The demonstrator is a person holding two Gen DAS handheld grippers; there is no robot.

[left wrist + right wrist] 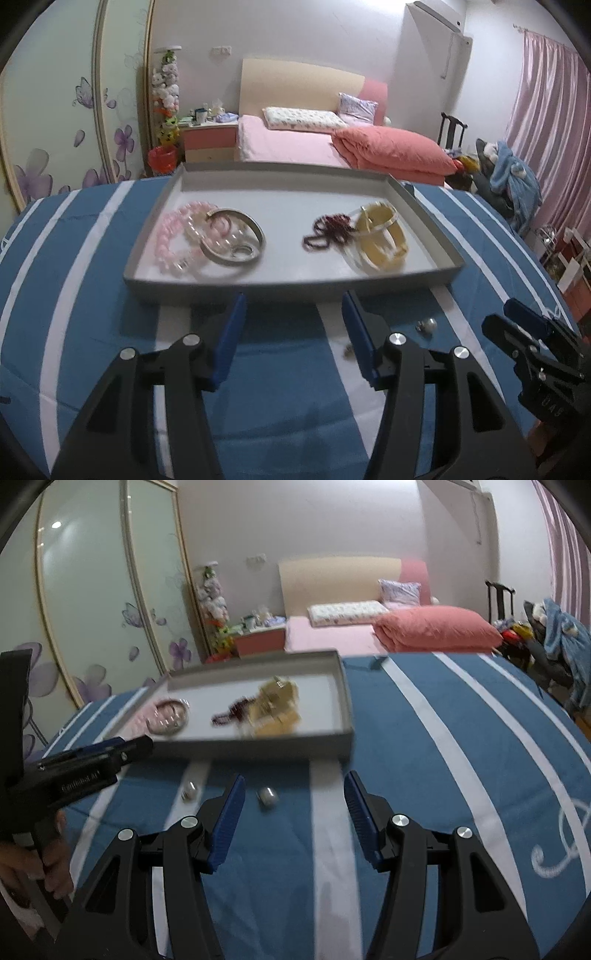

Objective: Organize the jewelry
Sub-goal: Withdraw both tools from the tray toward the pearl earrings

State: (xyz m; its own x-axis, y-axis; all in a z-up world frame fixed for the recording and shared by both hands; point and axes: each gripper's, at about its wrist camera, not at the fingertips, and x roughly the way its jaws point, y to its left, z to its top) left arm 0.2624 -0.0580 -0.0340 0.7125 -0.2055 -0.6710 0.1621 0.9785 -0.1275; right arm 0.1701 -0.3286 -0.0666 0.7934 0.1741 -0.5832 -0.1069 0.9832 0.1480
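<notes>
While both the left gripper (293, 306) and right gripper (295, 786) hover with jaws parted and empty, two small silver earrings (267, 796) lie near on the striped cloth (406, 775); beyond, the grey tray (288, 286) holds bracelets (210, 236).

A matt grey cardboard tray (424, 206) sits on a blue-and-white striped cloth cover (92, 295); inside it, a polished silver metal bangle (236, 236), glossy pink bead bracelets (173, 236) and a smooth cream plastic-looking bangle (384, 240) catch the light.
</notes>
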